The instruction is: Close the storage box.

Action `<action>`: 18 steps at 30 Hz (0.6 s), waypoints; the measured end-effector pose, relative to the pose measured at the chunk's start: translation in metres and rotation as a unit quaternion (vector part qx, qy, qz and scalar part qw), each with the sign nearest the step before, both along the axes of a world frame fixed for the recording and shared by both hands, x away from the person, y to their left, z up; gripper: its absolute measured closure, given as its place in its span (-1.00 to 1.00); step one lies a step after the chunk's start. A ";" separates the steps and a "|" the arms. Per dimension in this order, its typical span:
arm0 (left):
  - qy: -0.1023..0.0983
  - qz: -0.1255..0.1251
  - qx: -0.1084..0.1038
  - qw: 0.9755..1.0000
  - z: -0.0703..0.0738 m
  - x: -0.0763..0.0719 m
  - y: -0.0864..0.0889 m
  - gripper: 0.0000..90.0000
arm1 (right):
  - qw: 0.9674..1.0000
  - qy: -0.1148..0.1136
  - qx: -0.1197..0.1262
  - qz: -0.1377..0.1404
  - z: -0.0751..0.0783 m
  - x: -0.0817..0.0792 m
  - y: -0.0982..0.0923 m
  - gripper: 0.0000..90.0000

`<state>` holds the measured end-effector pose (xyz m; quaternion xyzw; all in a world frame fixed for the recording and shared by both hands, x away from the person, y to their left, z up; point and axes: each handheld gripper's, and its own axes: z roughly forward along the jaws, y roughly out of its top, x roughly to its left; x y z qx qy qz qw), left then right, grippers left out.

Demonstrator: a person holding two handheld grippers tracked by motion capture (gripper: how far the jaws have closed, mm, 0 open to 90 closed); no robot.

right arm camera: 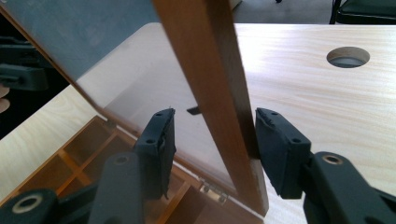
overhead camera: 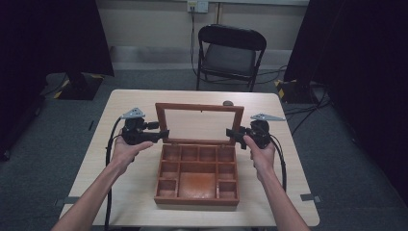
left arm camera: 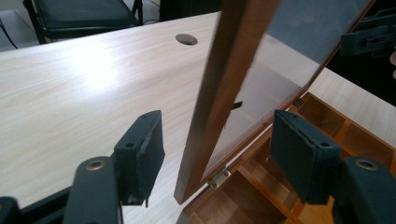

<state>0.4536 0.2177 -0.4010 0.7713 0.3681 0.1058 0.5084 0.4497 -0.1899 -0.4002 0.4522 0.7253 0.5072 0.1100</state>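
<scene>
Wooden box sits mid-table with its glazed lid standing nearly upright on the rear hinges, and you have a gripper at each side rail of that lid. That pairing makes sense: a wide, thin frame would likely twist if pushed from one side, so holding both rails should keep it square on the hinges.

Your left gripper is wide open. The left rail passes between its fingers with clear air on both sides, nearer the outer pad than the inner one; nothing is gripped. Your right gripper is open too, but narrower: the right rail runs between its pads, the outer pad just beside or barely touching the wood, the inner pad apart from the rail, in front of the pane. I judge it as bracketing the rail, not clamping it.

Edges to mind: the inner finger of each gripper lies over the pane, so close on the wood, not the glass. Below the fingertips, small brass hinges join the lid to the box, and the open compartments lie just under the inner fingers.

Room: behind the outer fingers the table is bare back to a round cable hole, so the lid has space to tip back. Forward, over the compartments, nothing stands in the way of swinging it shut.
</scene>
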 end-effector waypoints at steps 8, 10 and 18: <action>-0.008 -0.020 -0.007 1.000 0.004 -0.003 -0.010 0.05 | 1.000 -0.002 -0.010 0.014 0.003 -0.010 -0.001 0.05; -0.009 -0.019 -0.014 1.000 0.007 -0.005 -0.011 0.06 | 1.000 0.000 -0.010 0.012 0.004 -0.012 -0.002 0.04; 0.002 -0.028 -0.016 0.999 0.011 -0.019 -0.003 0.09 | 1.000 0.015 -0.011 0.015 0.009 -0.023 -0.003 -0.08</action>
